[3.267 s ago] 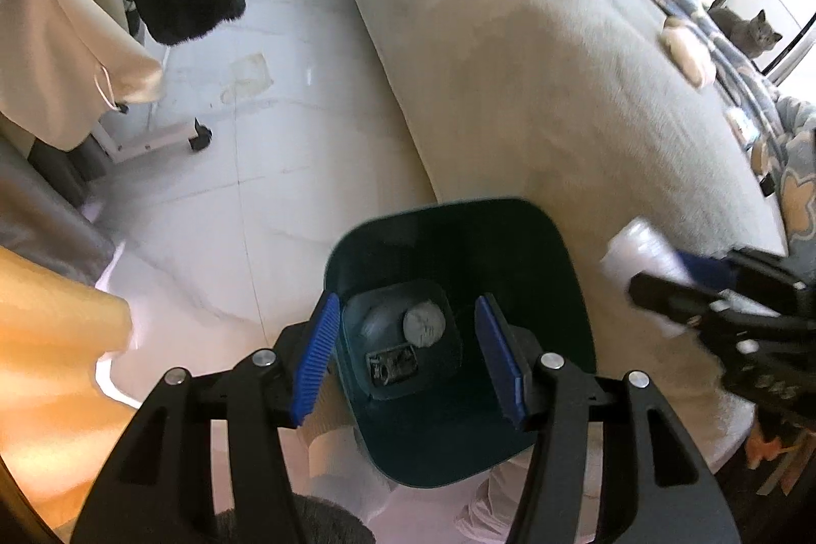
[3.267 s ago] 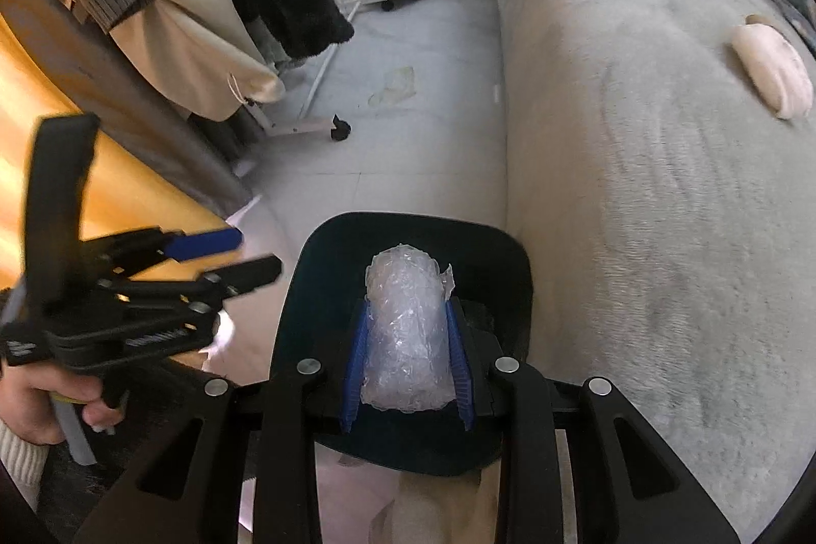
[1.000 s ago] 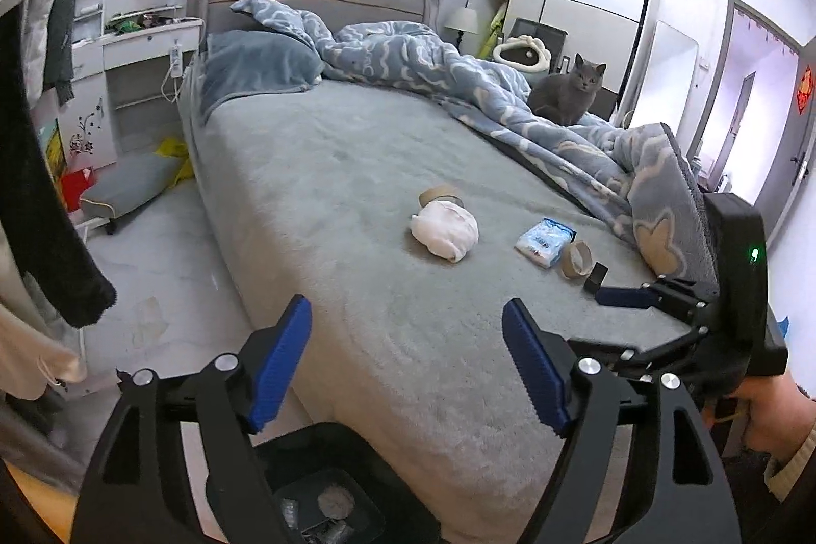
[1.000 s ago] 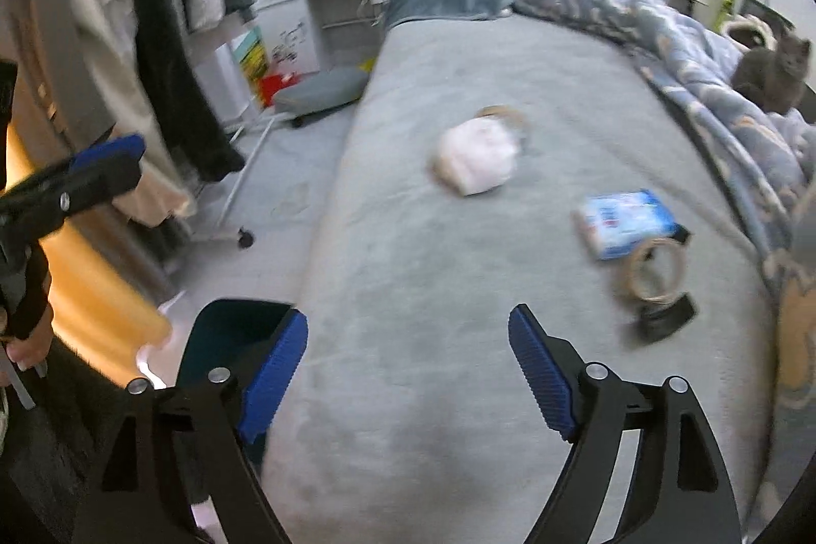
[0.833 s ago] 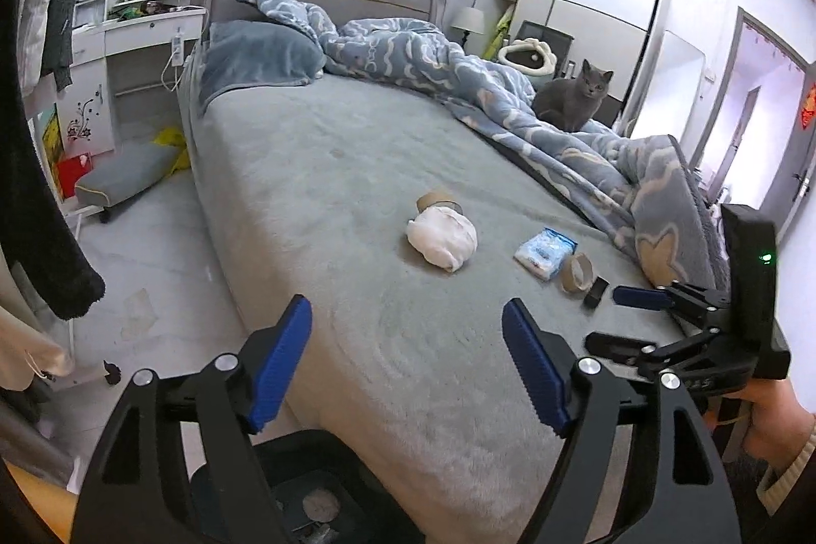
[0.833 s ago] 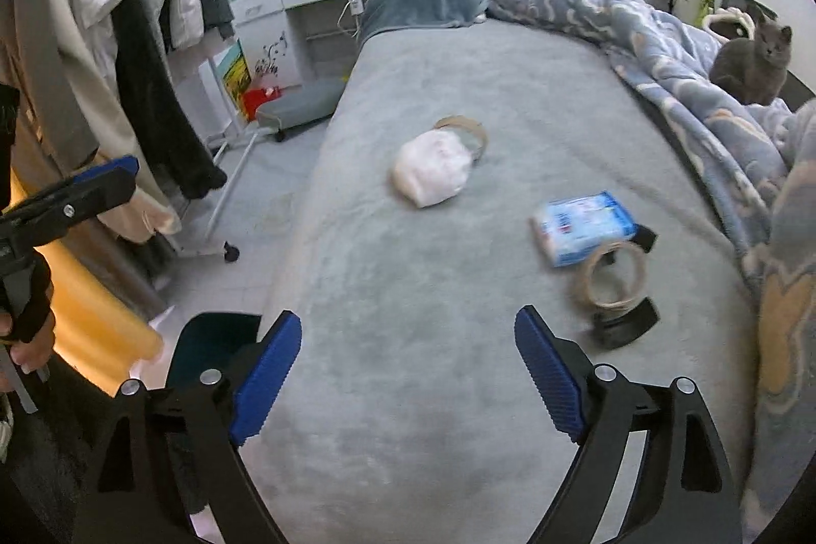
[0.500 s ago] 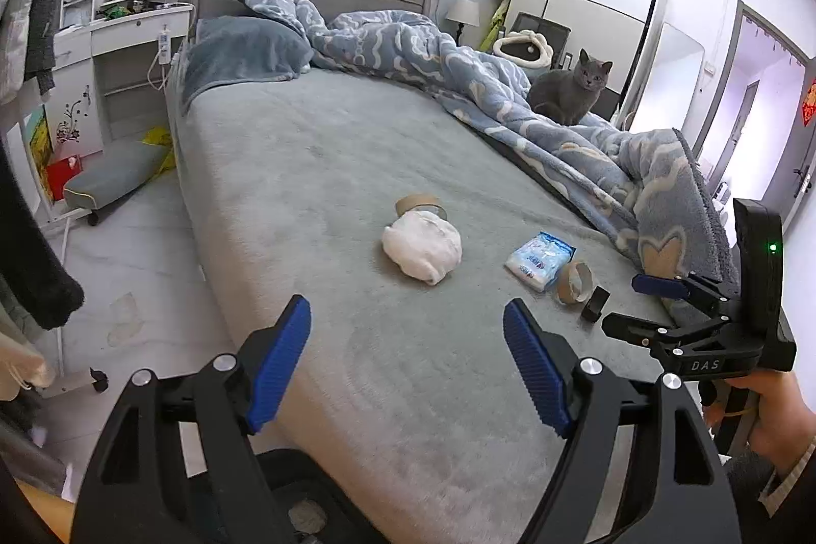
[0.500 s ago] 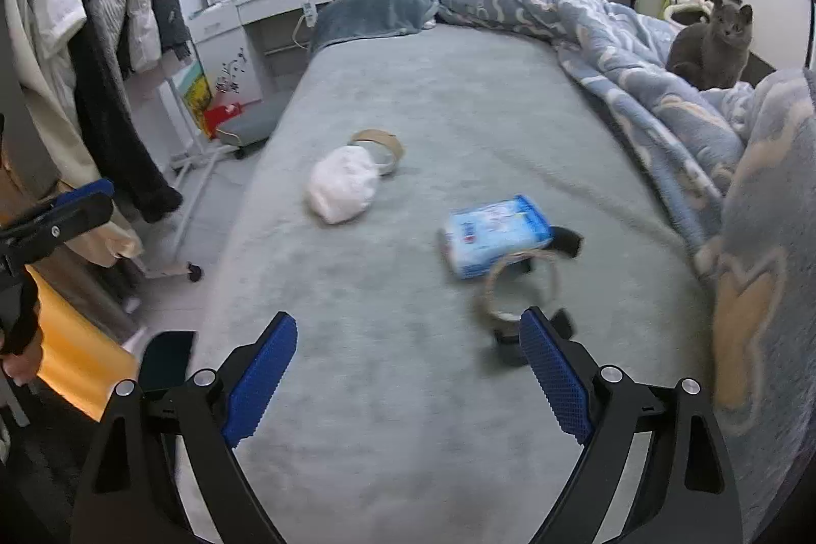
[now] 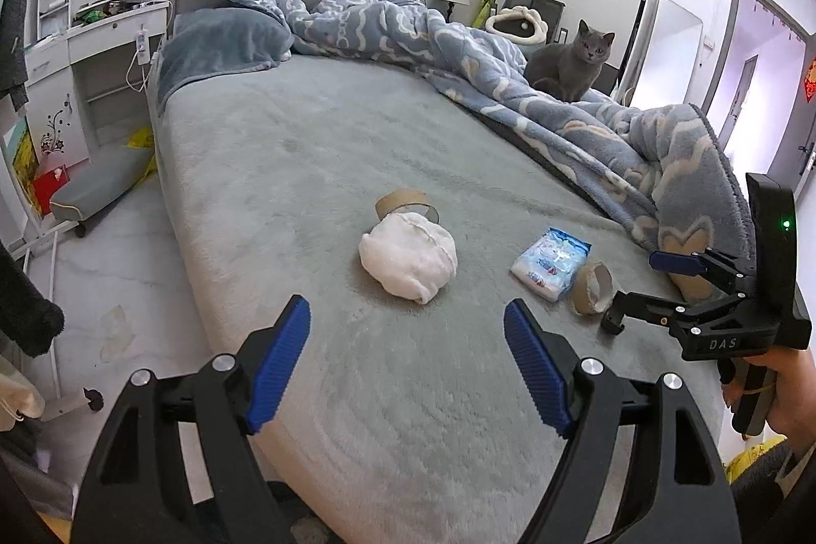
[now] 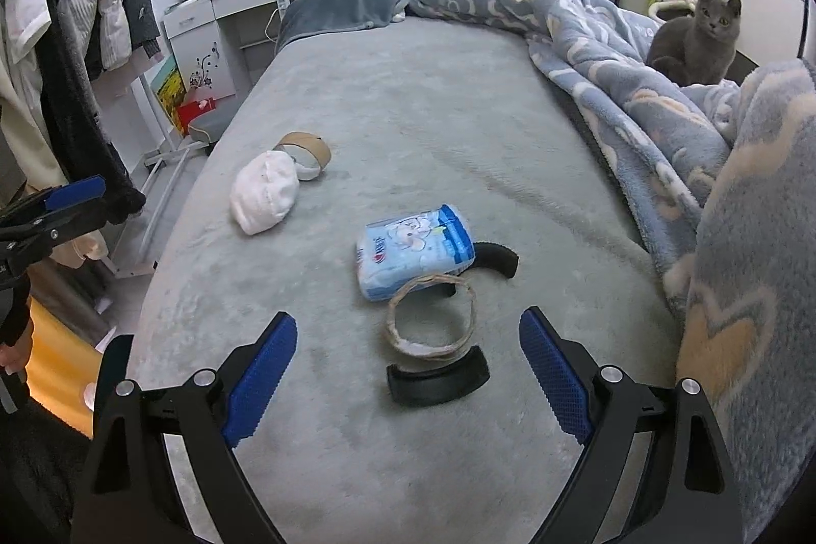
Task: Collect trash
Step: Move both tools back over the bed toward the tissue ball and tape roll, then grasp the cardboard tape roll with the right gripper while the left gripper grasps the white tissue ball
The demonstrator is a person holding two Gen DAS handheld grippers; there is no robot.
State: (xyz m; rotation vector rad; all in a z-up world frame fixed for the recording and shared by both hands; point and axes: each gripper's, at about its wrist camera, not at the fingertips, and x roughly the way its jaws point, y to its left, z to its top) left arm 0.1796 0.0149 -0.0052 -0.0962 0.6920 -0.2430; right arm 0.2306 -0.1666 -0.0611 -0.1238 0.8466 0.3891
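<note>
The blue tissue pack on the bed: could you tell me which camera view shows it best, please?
The right wrist view: the blue tissue pack lies near the middle, close, with its printed top facing the camera. The left wrist view shows it smaller and off to the right.

The only legible lettering was "DAS", in pale capitals on the side of the black plastic two-finger right gripper, while the print on the blue-and-white plastic packet stayed unreadable.
</note>
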